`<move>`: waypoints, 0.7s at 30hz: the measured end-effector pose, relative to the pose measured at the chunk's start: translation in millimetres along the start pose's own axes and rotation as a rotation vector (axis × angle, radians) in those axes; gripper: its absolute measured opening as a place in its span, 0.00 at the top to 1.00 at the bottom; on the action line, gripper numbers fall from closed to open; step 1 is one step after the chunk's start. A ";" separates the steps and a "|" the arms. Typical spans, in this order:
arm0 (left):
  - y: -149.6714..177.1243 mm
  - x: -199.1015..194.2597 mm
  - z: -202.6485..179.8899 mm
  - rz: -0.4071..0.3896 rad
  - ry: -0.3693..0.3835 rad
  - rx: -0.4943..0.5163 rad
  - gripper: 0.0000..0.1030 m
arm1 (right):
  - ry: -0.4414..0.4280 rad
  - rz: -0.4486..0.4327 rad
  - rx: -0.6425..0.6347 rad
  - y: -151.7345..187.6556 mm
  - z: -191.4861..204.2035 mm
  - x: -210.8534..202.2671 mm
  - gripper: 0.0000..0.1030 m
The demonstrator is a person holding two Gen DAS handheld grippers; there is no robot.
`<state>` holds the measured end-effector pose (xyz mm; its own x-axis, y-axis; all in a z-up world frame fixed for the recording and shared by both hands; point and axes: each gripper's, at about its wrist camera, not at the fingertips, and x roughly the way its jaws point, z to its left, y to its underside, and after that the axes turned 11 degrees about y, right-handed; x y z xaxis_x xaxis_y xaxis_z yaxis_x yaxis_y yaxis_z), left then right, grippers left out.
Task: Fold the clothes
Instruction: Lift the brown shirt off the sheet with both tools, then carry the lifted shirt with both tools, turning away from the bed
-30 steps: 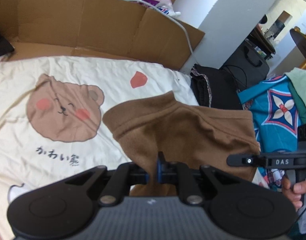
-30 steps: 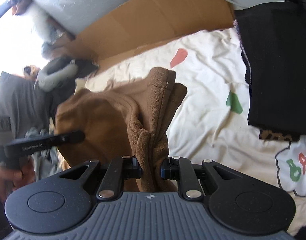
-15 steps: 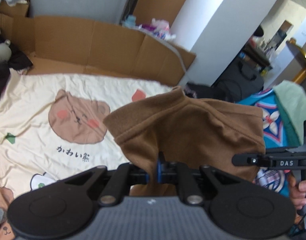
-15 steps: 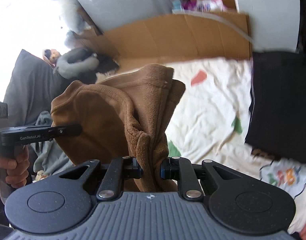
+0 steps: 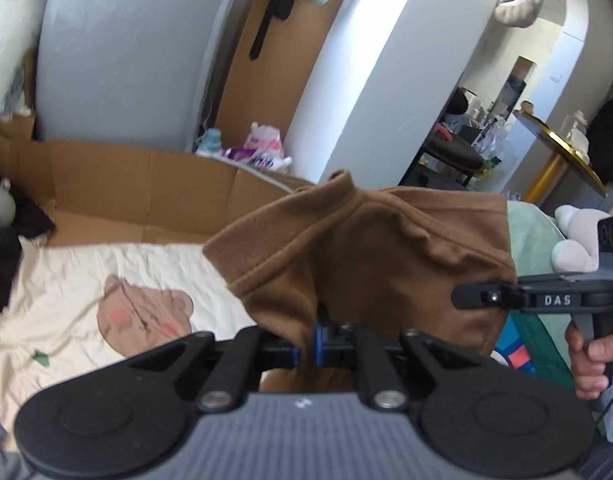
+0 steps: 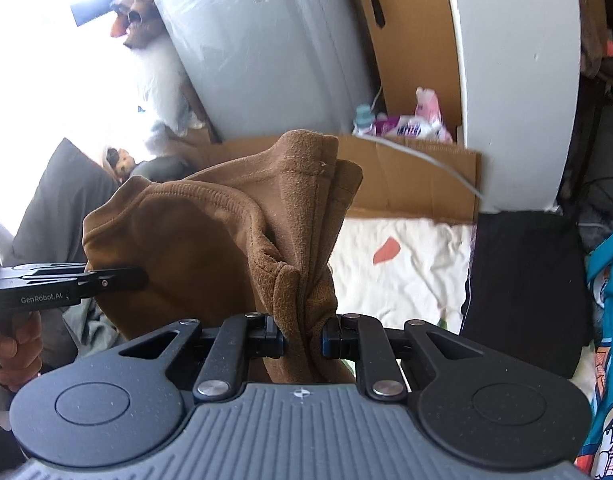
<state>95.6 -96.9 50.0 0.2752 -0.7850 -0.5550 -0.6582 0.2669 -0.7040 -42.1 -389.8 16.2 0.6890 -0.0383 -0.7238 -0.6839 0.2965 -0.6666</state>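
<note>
A brown fleece garment [image 5: 370,256] hangs in the air between both grippers, above a cream bed sheet [image 5: 66,296] with a bear print. My left gripper [image 5: 318,340] is shut on one edge of the garment. My right gripper [image 6: 304,338] is shut on a bunched edge of the same garment [image 6: 210,240]. The right gripper also shows in the left wrist view [image 5: 482,298], at the garment's right side. The left gripper shows in the right wrist view [image 6: 122,278], at the garment's left side.
A cardboard wall [image 5: 146,196] runs along the far side of the bed. A folded black garment [image 6: 522,280] lies on the sheet at the right. A blue patterned cloth [image 6: 610,340] and a mint cloth [image 5: 534,248] lie further right. A grey mattress [image 5: 118,52] leans behind.
Both grippers have lifted the brown garment well up off the sheet. Both views now tilt higher, showing more of the wall and room beyond.
</note>
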 end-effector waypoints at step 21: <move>-42.9 -49.0 -77.1 -0.090 -0.027 0.109 0.92 | 0.112 -0.163 0.007 -26.8 33.3 -101.5 0.85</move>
<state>56.3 -112.9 141.6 0.3496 -0.7938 -0.4976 -0.5499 0.2562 -0.7950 -85.6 -362.0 113.4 0.7592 -0.1921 -0.6219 -0.5633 0.2847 -0.7756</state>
